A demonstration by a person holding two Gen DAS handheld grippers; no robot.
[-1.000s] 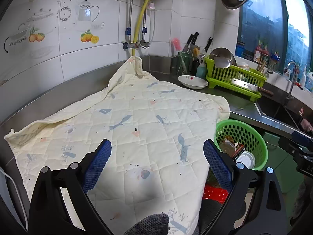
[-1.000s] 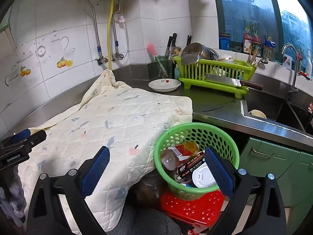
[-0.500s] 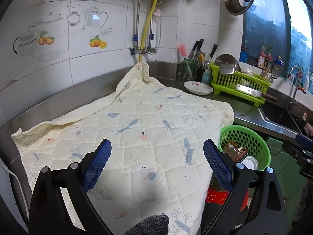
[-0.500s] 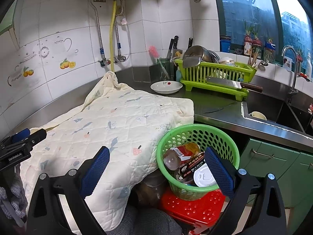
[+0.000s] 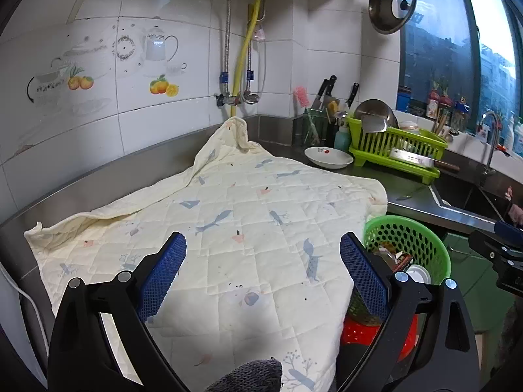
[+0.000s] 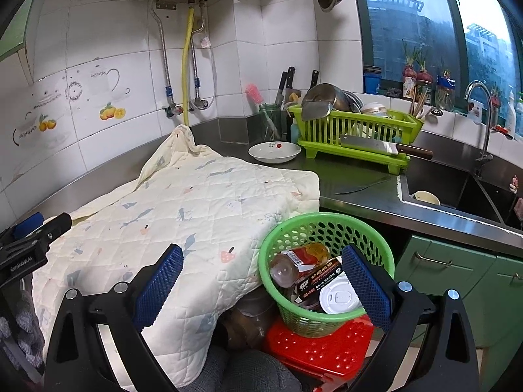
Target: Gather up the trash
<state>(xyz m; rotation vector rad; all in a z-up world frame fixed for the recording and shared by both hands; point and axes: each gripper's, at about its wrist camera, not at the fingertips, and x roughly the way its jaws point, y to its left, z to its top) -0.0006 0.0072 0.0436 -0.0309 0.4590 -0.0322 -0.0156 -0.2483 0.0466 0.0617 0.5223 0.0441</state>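
Observation:
A green perforated basket (image 6: 330, 225) stands on a red stool (image 6: 320, 349) by the counter's front edge; it also shows in the left wrist view (image 5: 408, 232). It holds a plastic bottle (image 6: 300, 261), a dark packet (image 6: 318, 279) and a white lid (image 6: 340, 299). My left gripper (image 5: 261, 271) is open and empty above a cream quilted cloth (image 5: 235, 222). My right gripper (image 6: 261, 281) is open and empty, its right finger over the basket.
The cloth (image 6: 183, 209) covers the steel counter. Behind it are a white bowl (image 6: 274, 152), a green dish rack (image 6: 356, 130) with a cleaver (image 6: 382, 147), a knife holder (image 6: 284, 98) and a sink (image 6: 451, 189). Green cabinets (image 6: 457, 281) stand below.
Both grippers have pulled back and up a little, so the counter and basket look slightly farther. Both stay open and empty.

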